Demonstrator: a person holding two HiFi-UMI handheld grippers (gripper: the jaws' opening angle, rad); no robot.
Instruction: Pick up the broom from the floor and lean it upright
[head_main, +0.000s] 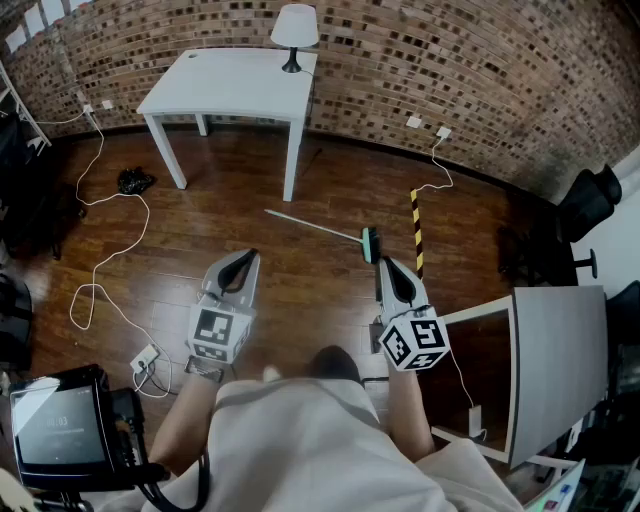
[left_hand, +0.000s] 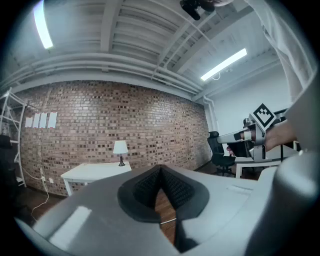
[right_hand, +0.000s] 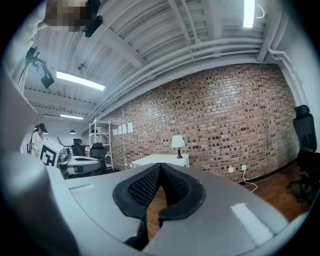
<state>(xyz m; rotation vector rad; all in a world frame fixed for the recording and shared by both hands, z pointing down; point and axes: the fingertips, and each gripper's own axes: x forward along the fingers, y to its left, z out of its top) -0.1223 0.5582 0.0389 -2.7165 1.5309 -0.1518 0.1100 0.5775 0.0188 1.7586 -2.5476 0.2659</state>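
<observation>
The broom (head_main: 320, 229) lies flat on the wooden floor in the head view. Its thin pale handle runs up-left toward the table, and its teal head (head_main: 370, 245) is at the lower-right end. My right gripper (head_main: 384, 262) is held level just behind the teal head, apart from it, shut with nothing in it. My left gripper (head_main: 250, 255) hovers level to the left of the broom, also shut and empty. In each gripper view the black pads meet at the tip, on the left gripper (left_hand: 160, 170) and on the right gripper (right_hand: 160, 167).
A white table (head_main: 230, 85) with a lamp (head_main: 295, 30) stands against the brick wall. A yellow-black striped strip (head_main: 416, 230) lies right of the broom head. White cables (head_main: 100, 200) trail at the left, ending in a power strip (head_main: 147, 358). A grey desk (head_main: 560, 360) and a black chair (head_main: 590, 200) stand at the right.
</observation>
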